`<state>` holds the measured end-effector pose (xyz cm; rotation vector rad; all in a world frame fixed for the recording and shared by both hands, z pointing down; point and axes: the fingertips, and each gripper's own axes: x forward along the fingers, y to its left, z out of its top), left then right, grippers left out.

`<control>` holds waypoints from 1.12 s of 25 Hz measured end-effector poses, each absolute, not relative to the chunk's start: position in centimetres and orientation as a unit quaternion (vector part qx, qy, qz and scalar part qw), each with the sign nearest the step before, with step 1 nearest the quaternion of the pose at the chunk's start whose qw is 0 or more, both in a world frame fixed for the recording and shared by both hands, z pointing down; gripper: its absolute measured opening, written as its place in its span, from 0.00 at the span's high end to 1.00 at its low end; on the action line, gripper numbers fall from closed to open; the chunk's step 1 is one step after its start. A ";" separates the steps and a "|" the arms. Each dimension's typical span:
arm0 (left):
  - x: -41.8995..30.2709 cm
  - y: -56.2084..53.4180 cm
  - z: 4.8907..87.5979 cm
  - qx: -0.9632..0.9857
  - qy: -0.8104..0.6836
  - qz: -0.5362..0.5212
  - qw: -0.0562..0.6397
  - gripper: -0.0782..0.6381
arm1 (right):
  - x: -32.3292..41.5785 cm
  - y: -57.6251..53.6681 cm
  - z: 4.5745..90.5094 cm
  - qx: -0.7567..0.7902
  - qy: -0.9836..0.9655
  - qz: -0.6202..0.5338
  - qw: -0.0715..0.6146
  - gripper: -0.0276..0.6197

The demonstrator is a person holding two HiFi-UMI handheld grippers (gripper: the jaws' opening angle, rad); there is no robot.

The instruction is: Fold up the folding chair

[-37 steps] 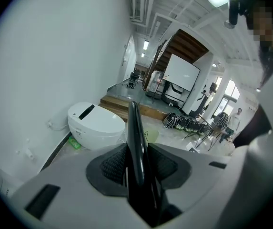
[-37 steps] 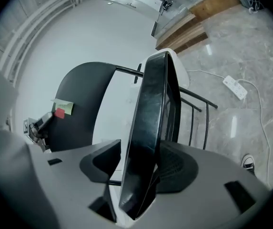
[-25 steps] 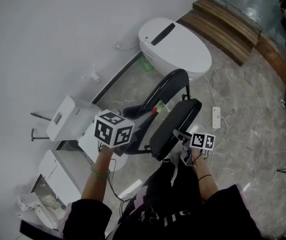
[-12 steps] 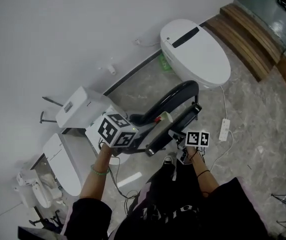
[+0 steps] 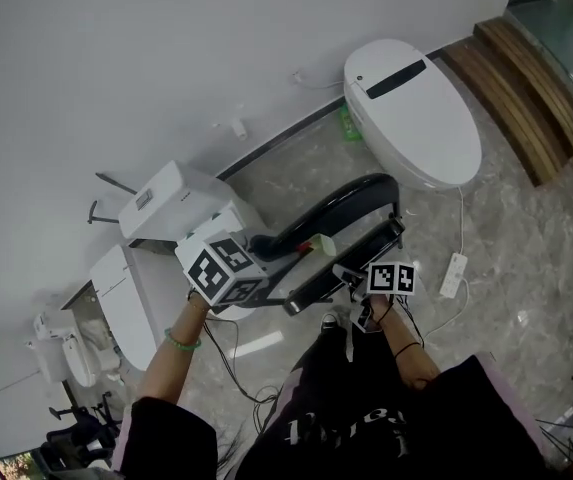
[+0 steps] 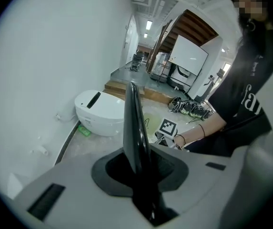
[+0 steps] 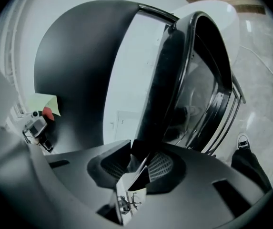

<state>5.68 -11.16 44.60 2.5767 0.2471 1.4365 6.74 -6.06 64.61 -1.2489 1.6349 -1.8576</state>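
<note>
The black folding chair stands on the stone floor before me, its curved backrest [image 5: 338, 200] and its seat [image 5: 351, 253] lying close together, nearly edge-on in the head view. My left gripper [image 5: 266, 256] holds the backrest; in the left gripper view its thin black edge [image 6: 135, 128] runs down between the jaws, which have just been closing onto it. My right gripper [image 5: 354, 276] grips the seat's near rim [image 7: 174, 80]; its jaws have just been closing too, with the rim and a white tag [image 7: 126, 194] between them. A yellow-green label [image 7: 45, 103] hangs on the backrest.
A white toilet [image 5: 411, 113] stands against the wall beyond the chair. White cistern units [image 5: 171, 203] and more toilets [image 5: 126, 303] crowd the left. A power strip [image 5: 455, 273] and its cable lie on the floor at right. Wooden steps [image 5: 526, 78] sit at top right.
The seat has swung up against the backrest, from broad and tilted to nearly edge-on. My right gripper moved left with it, toward the left gripper. The head view has shifted.
</note>
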 end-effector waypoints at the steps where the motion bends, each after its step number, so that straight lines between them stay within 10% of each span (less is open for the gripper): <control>1: 5.5 -11.2 44.7 0.861 0.076 0.494 0.098 0.79 | 6.8 -6.0 64.6 -0.442 0.580 -0.660 0.178 0.80; 28: 4.4 -31.6 38.4 0.877 0.057 0.469 0.088 0.79 | 9.3 -28.1 58.3 -0.482 0.599 -0.619 0.159 0.81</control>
